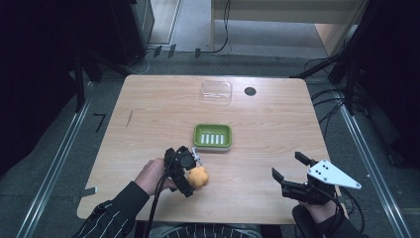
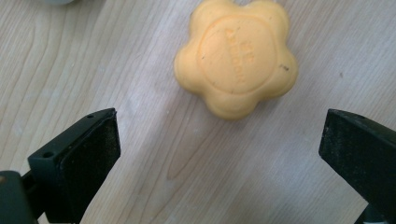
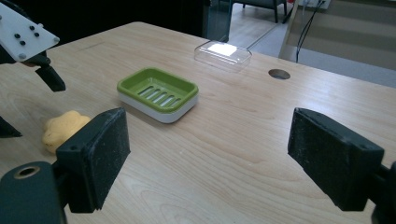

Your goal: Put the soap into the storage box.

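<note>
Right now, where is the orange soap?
In the high view the orange soap lies on the table's near left, beside the left hand-held gripper, just short of the green soap dish.

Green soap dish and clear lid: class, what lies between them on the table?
Nothing: in the high view bare wood runs from the green soap dish to the clear lid. The right gripper view shows the same bare stretch of table.

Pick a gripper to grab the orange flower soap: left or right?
Left. The left gripper hangs open right over the orange soap, jaws either side. The right gripper is open but well off to the side on the table.
</note>
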Tool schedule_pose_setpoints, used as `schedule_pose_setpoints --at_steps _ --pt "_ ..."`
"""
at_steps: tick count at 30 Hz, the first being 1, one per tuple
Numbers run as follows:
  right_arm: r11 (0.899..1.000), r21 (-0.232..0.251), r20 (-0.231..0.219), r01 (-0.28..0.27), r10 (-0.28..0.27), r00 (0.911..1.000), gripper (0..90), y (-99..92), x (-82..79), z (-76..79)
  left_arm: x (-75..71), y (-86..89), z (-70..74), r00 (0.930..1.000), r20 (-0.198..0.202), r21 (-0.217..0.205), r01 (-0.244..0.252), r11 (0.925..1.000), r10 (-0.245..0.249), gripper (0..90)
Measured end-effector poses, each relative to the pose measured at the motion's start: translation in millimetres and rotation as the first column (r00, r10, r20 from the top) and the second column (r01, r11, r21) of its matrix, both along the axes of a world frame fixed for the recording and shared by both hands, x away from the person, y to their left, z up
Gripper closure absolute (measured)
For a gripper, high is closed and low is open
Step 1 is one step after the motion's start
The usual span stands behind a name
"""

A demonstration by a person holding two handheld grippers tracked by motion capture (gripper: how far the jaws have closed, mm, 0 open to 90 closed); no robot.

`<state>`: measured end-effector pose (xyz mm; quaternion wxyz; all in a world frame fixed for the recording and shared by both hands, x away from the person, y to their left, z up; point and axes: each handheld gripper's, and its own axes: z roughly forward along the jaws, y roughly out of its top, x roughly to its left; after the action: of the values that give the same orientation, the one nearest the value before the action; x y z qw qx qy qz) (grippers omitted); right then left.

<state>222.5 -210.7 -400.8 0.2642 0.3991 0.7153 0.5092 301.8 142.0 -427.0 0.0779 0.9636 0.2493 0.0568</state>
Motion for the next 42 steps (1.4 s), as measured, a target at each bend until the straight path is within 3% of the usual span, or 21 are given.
schedule_pose_setpoints --at_steps 17,24,34,42 --pt "1.000 0.001 0.000 0.001 -0.001 1.0000 13.5 -0.3 -0.1 0.0 10.7 -24.7 -7.5 0.9990 -0.015 0.022 0.043 0.9989 -0.042 0.0" --pt "1.000 0.004 0.000 0.004 -0.004 1.0000 13.5 -0.7 -0.3 0.0 15.2 -34.9 -11.7 0.9976 -0.030 0.057 0.065 0.9963 -0.063 0.0" --pt "1.000 0.006 0.001 0.005 -0.005 1.0000 13.5 -1.5 -0.2 0.0 21.0 -45.2 -22.0 0.9956 -0.067 0.099 0.072 0.9924 -0.066 0.0" --pt "1.000 0.006 0.003 0.004 -0.004 1.0000 13.5 -1.8 -0.3 -0.1 22.0 -46.7 -26.5 0.9950 -0.080 0.103 0.068 0.9924 -0.060 2.6"
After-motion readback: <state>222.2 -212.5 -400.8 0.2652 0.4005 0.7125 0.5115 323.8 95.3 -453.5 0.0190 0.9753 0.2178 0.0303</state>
